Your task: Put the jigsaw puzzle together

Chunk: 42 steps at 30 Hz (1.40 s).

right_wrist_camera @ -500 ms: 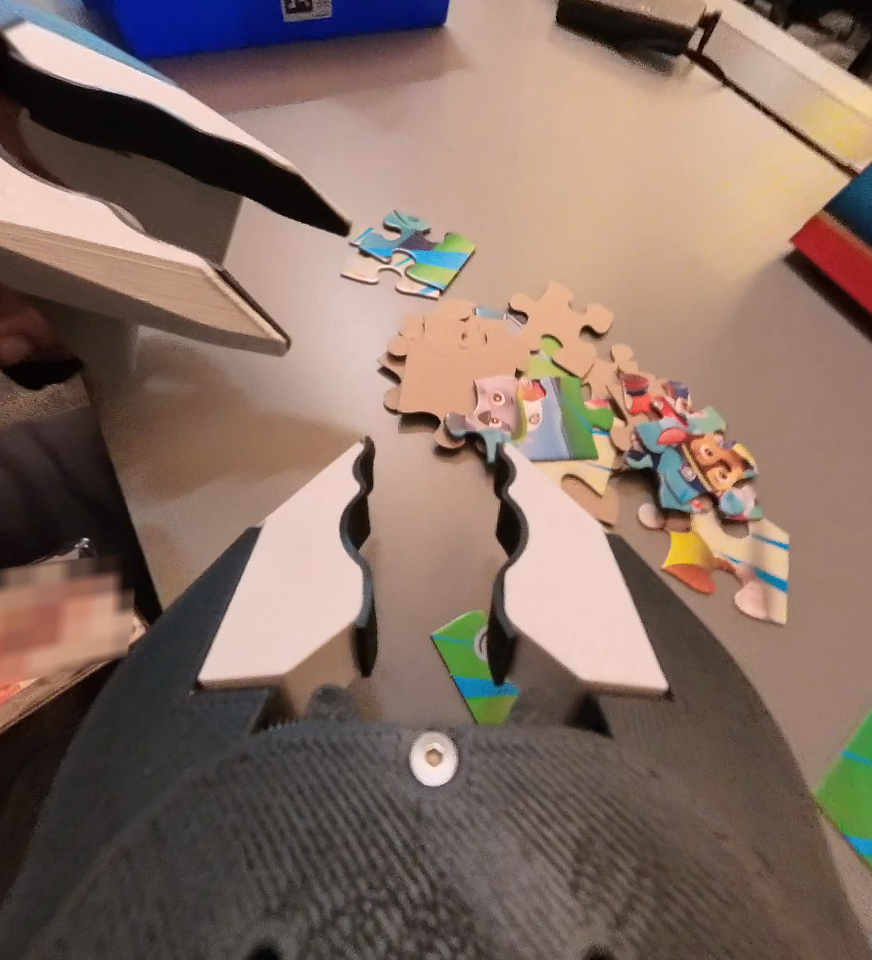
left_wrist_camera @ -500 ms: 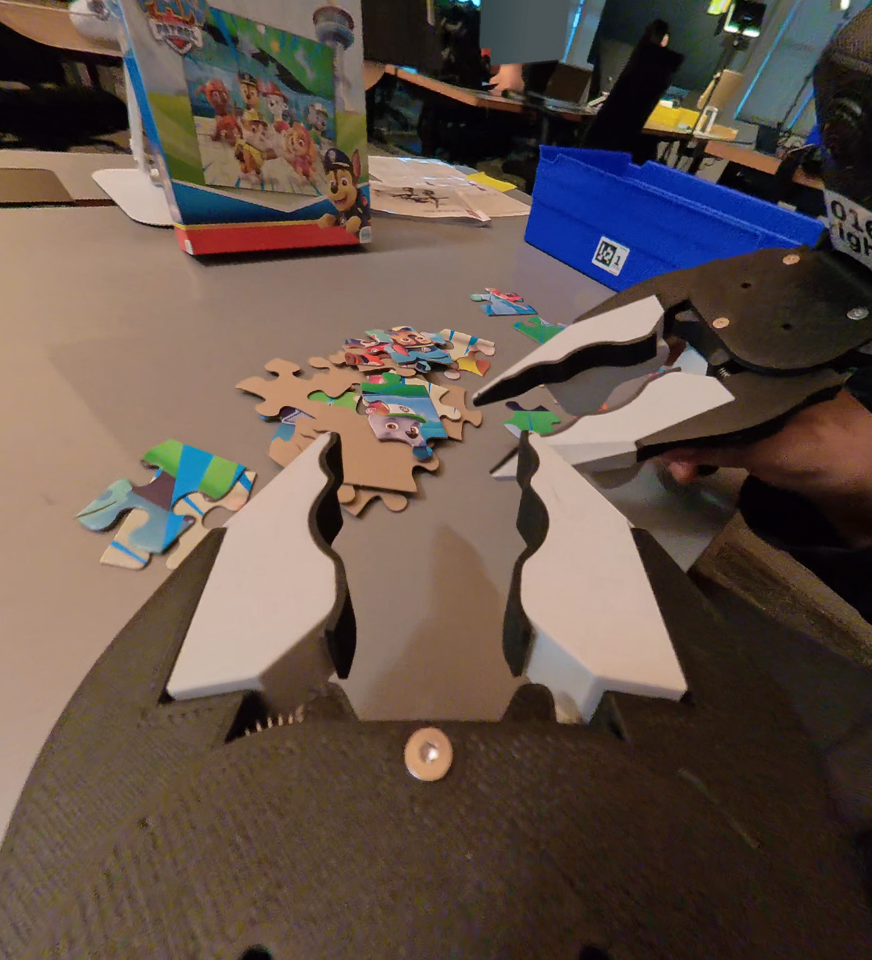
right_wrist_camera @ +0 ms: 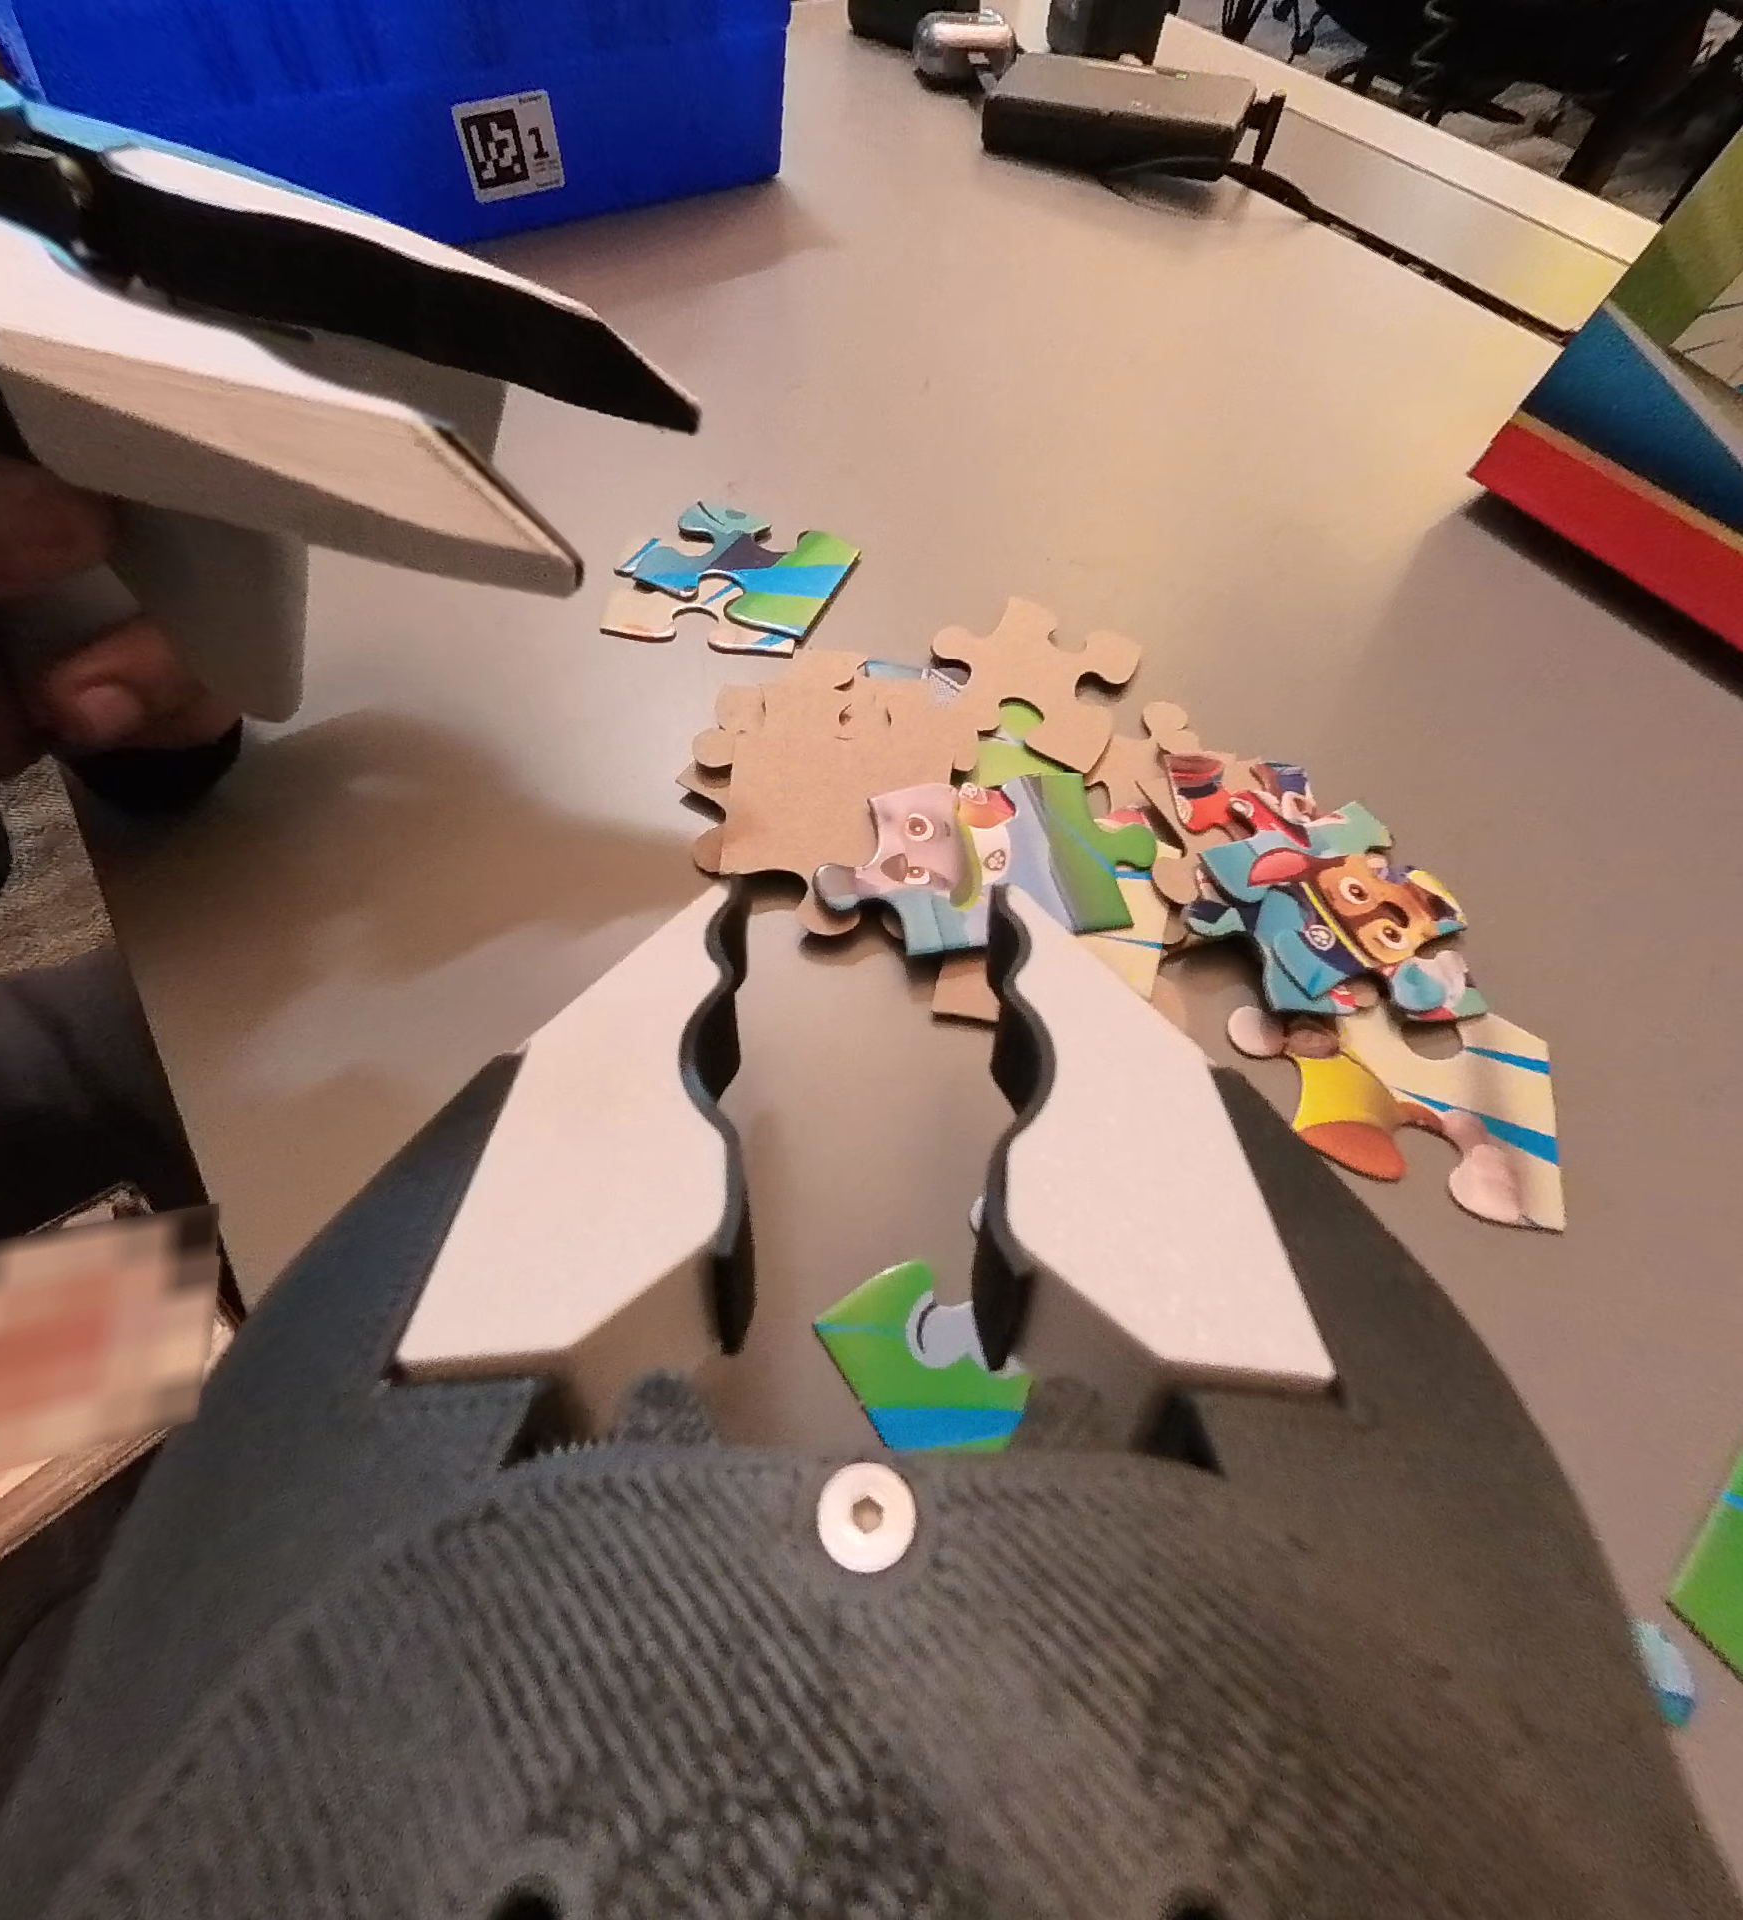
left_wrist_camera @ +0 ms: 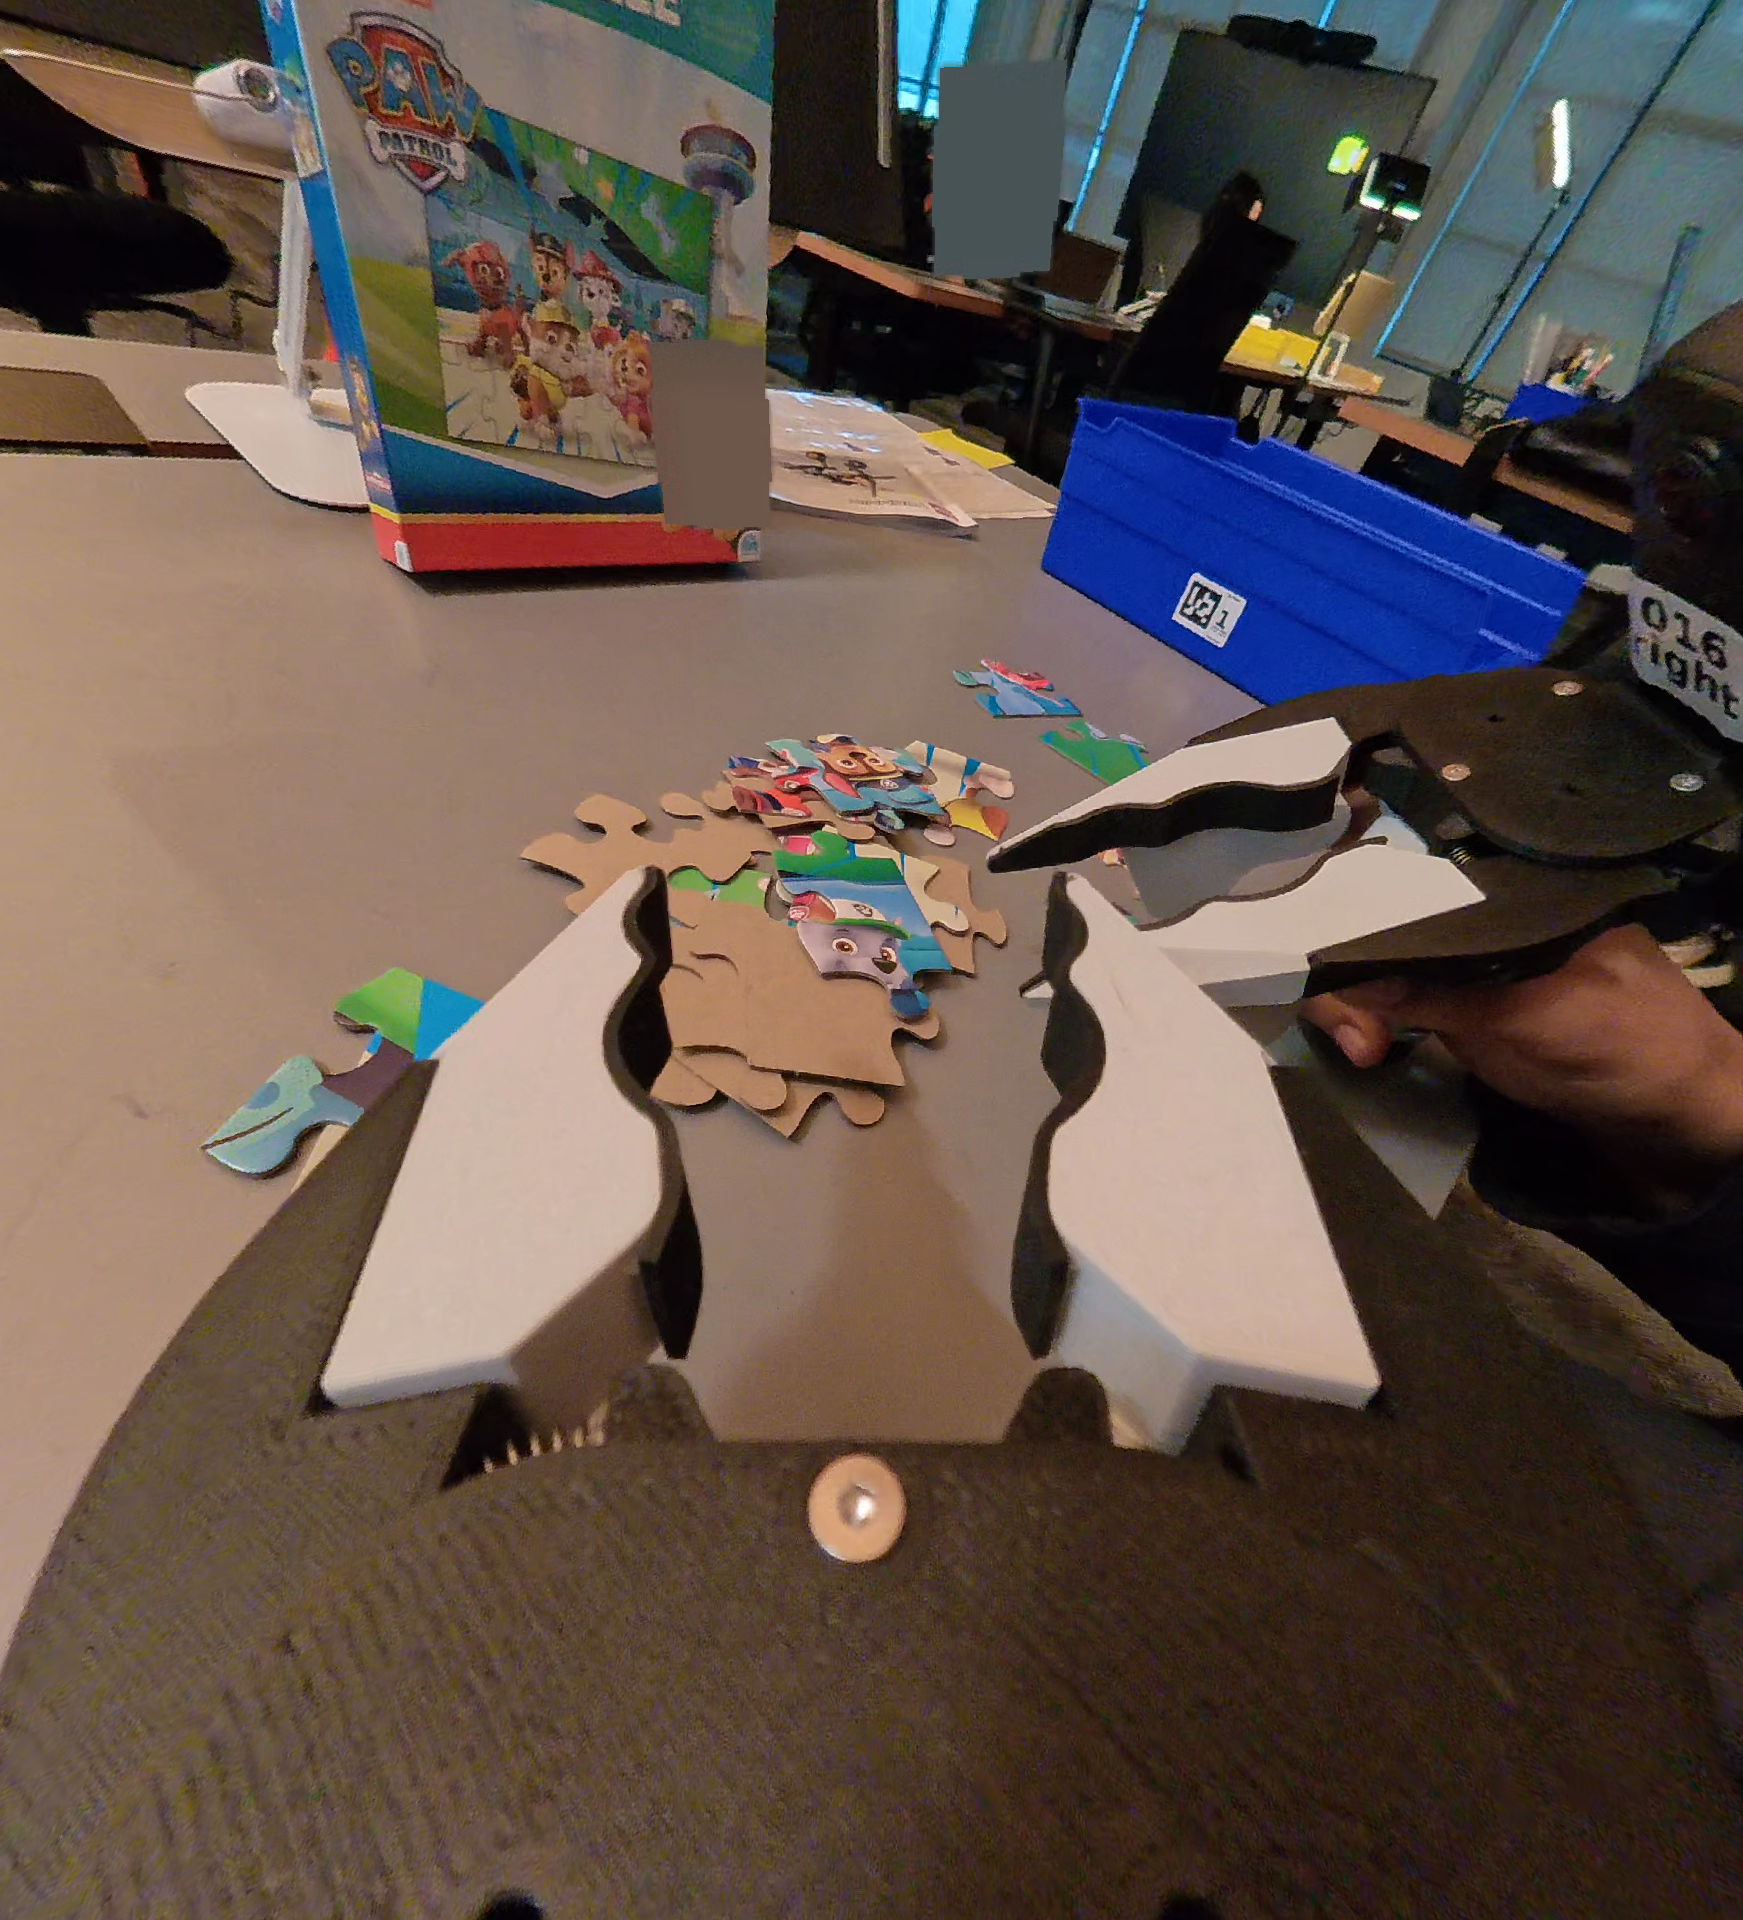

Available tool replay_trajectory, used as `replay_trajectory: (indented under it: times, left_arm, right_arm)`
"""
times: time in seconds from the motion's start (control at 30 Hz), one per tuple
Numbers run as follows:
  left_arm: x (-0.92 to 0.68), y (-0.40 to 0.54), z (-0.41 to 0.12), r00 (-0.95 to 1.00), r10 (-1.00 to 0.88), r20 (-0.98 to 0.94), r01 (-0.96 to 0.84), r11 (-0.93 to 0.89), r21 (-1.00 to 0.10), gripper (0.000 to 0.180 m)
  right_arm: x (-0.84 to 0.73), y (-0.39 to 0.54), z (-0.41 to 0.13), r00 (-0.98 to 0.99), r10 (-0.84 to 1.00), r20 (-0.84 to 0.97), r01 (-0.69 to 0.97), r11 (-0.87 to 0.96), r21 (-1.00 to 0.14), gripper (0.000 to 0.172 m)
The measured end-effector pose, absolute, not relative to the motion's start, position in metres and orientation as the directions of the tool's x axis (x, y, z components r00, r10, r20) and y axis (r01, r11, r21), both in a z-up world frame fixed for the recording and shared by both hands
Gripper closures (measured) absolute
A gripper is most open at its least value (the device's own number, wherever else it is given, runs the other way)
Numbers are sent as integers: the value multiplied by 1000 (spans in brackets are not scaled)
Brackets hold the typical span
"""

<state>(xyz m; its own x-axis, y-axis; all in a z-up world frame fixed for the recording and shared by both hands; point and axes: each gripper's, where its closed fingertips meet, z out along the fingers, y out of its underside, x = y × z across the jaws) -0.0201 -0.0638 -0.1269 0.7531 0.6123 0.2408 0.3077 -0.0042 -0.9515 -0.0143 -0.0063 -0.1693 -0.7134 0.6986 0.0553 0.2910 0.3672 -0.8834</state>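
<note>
I'm looking into an open office: rows of desks [left_wrist_camera: 950, 291], a monitor [left_wrist_camera: 1272, 135], a blue storage bin [left_wrist_camera: 1293, 551] and tall windows [left_wrist_camera: 1656, 156].

Left gripper [left_wrist_camera: 851, 894] white fingers [left_wrist_camera: 524, 1091] spread slightly wider, now over near edge of brown-and-coloured cardboard puzzle pile [left_wrist_camera: 794, 935]; right gripper [right_wrist_camera: 862, 914] edged closer to it.

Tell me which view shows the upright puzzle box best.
The left wrist view: the puzzle box stands upright on the grey table, its picture front facing the camera. The right wrist view catches only a cropped corner at the right edge.
</note>
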Motion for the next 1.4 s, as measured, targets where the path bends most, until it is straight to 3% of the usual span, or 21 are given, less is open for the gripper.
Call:
replay_trajectory:
  times: [0.47, 0.83, 1.4]
  left_arm:
    - [-19, -54, -141, 738, 666, 102, 279, -164, -946, 99]
    - [-21, -57, -139, 724, 680, 120, 287, -137, -948, 96]
    - [-24, -51, -152, 695, 718, -27, 257, -284, -924, 90]
  right_arm:
    - [-15, -7, -172, -713, 698, 62, 295, 379, -877, 126]
    - [-16, -7, -179, -705, 701, 108, 300, 433, -850, 118]
    - [-30, 38, -173, -657, 750, 78, 330, 379, -865, 115]
